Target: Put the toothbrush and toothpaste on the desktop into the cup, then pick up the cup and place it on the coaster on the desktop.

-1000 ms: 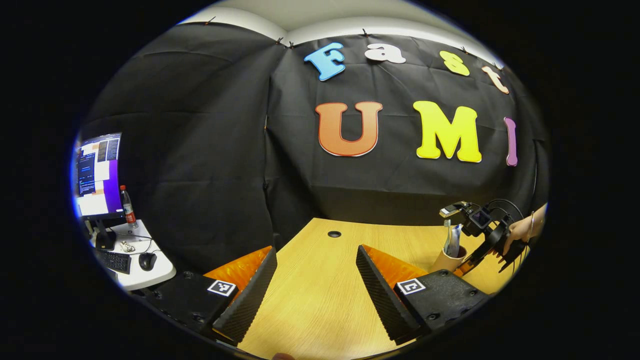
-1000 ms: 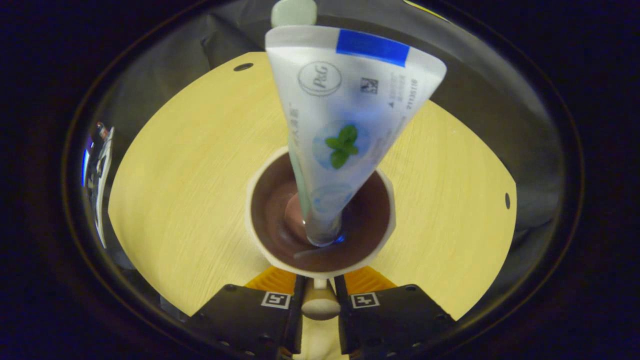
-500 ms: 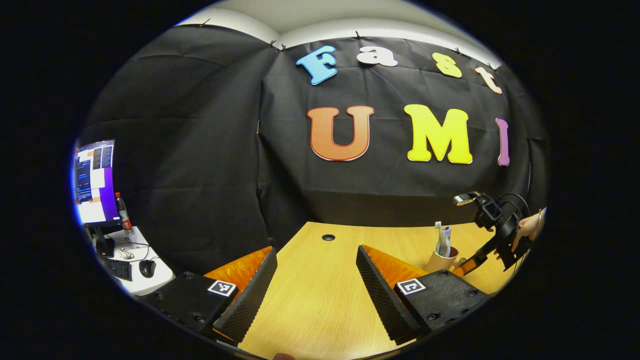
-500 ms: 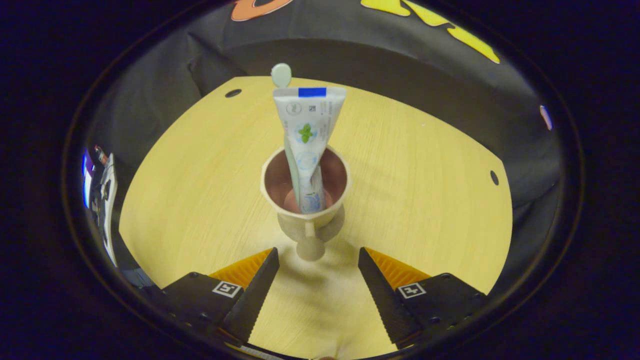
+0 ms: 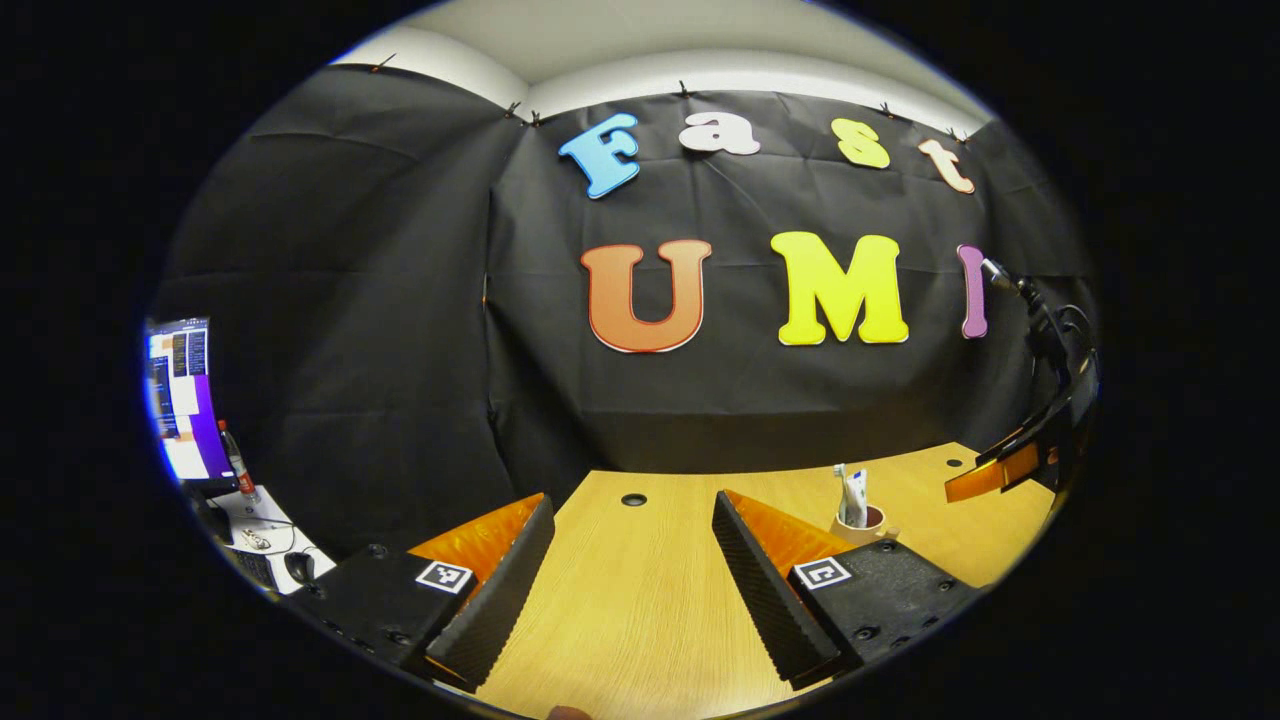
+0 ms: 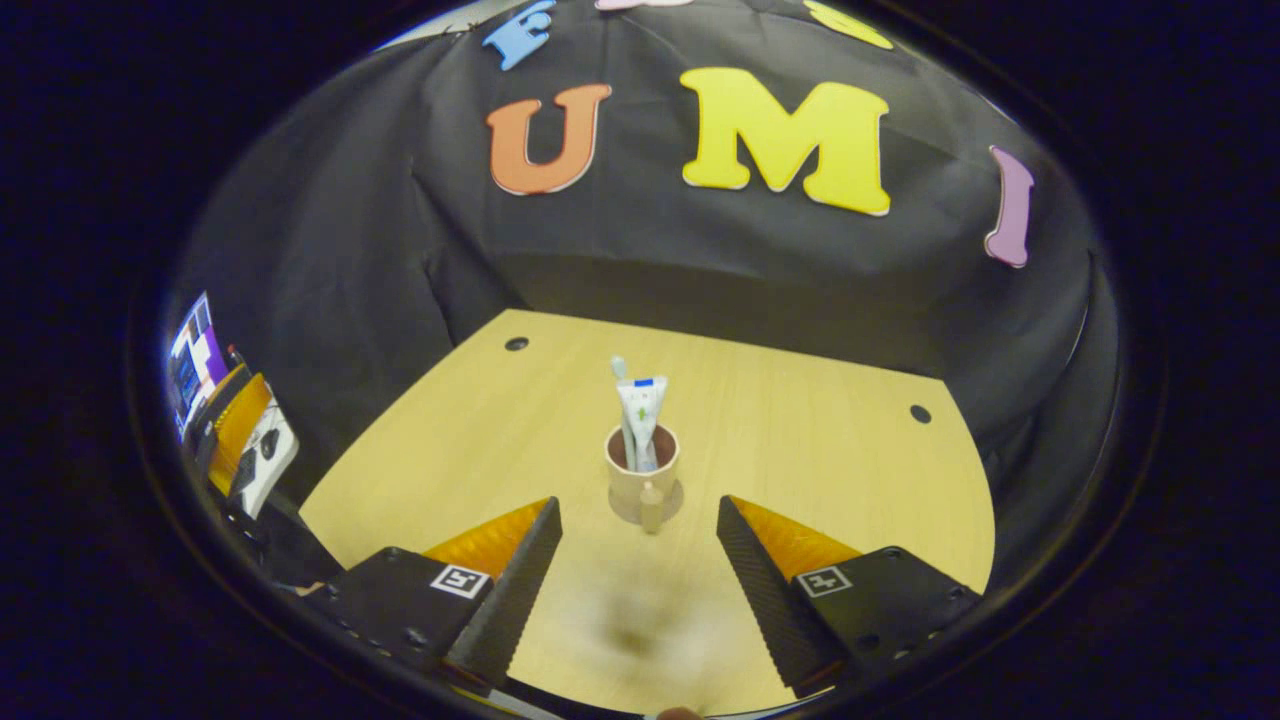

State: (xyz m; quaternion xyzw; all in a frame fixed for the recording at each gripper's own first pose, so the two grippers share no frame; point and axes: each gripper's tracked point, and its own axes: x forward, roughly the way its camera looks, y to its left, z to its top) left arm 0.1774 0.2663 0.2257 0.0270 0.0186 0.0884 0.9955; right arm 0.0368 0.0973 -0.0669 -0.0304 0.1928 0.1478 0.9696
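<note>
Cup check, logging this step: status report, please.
Both grippers open, left, right. Beige ceramic cup stands free on its coaster, toothbrush and toothpaste inside. Nothing obstructing.

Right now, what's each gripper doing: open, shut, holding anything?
Left gripper: open, holding nothing, above the desktop.
Right gripper: open, holding nothing, apart from the cup.

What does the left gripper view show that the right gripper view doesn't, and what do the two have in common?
Left gripper view alone: a red-capped bottle beside the monitor, and the right hand-held gripper raised over the desk's far side. Right gripper view alone: the cup's handle pointing toward the camera. Both: the cup on the wooden desk, holding the toothbrush and toothpaste.
</note>
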